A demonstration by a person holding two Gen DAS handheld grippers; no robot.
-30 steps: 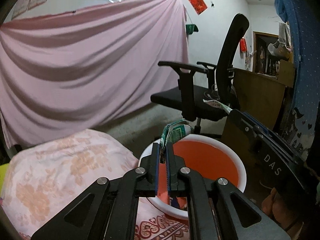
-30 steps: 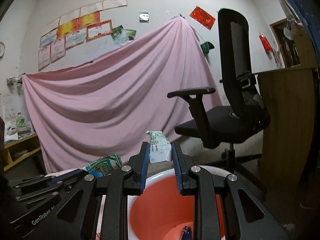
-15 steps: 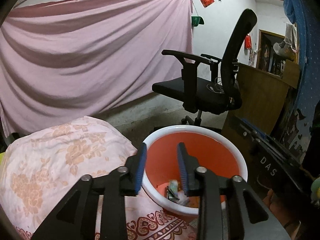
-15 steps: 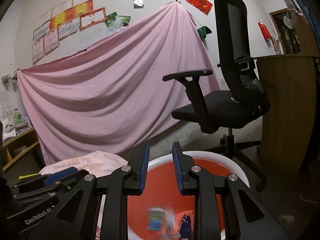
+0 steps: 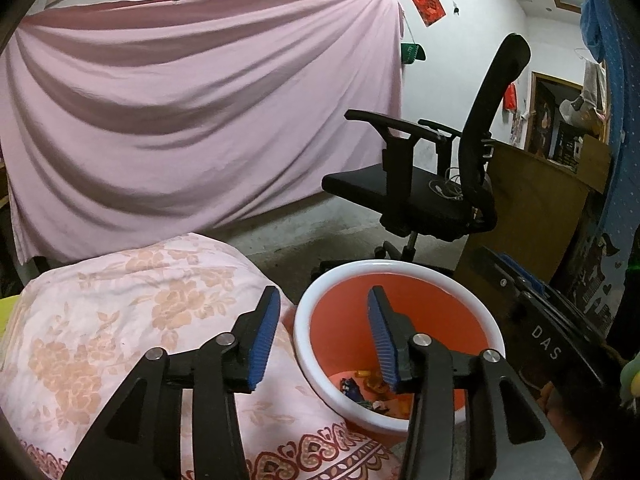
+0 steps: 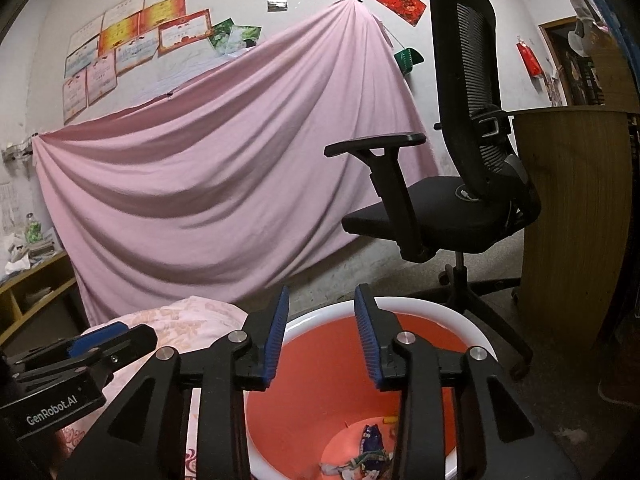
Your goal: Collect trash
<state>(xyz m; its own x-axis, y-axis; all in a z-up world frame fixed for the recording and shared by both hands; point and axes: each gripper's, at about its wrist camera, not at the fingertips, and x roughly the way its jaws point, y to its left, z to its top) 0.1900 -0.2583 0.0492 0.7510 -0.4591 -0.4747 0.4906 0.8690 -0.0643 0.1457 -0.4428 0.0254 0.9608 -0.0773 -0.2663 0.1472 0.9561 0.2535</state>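
1. Trash lay in a small heap of wrappers at the bottom of the orange bin, also visible as scraps low in the bin from the left wrist view.
2. A second before, we had each claw pinched on a wrapper above the bin; half a second before, both had let go and the pieces were falling in.
3. Now our left gripper stood spread wide and held nothing, poised over the bin's near-left rim and the edge of the floral bedding.
4. Our right gripper was likewise parted, somewhat less widely, and empty, hanging above the bin's mouth.
5. We judged that this pair of drops was done, and both claws were free for the next pieces.
6. For room, the left claw lay just beside the right one, so we would part them with care.
7. The office chair and the wooden panel stood behind and to the right of the bin; the bedding side looked more open.
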